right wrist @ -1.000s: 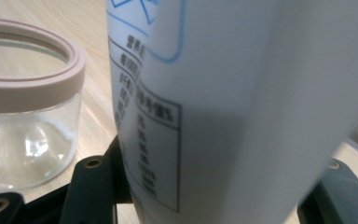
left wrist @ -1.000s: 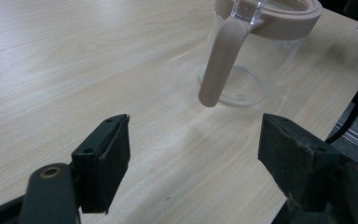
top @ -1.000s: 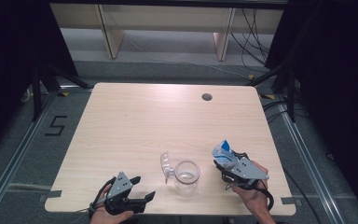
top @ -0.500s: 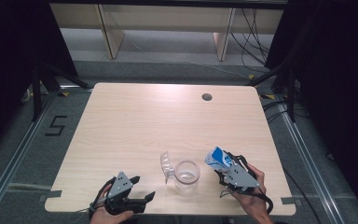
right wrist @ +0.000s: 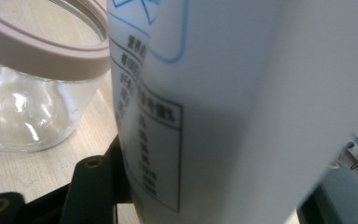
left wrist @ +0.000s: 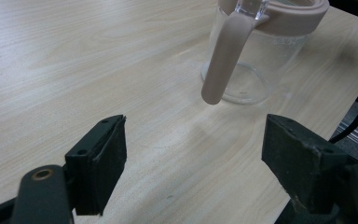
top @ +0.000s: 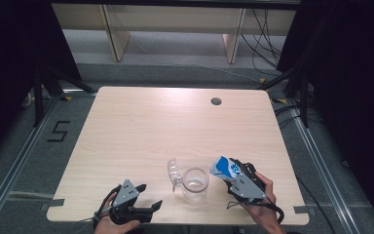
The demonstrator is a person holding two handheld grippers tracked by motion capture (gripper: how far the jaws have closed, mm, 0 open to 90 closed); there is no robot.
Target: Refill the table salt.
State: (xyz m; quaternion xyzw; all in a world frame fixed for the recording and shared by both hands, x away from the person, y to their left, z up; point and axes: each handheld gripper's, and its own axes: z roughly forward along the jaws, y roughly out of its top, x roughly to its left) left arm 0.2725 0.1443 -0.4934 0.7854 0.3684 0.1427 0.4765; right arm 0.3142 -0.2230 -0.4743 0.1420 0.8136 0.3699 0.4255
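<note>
The right gripper [top: 234, 174] has its fingers clenched on a blue-and-white carton [top: 225, 169], tilted just right of the glass pitcher [top: 195, 182] near the counter's [top: 175, 122] near edge, while the left gripper [top: 148, 198] rests released, fingers spread, well left.

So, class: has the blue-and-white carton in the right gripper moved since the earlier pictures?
Yes. The carton has shifted left, toward the glass jar, which stayed put on the table.

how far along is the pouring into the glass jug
Done: the right gripper has the blue-and-white carton clamped and tilted toward the glass jug, whose lid stands open. In hand: bringing it over the rim. Left: pouring; the jug looks empty. The left gripper rests open nearby.
</note>
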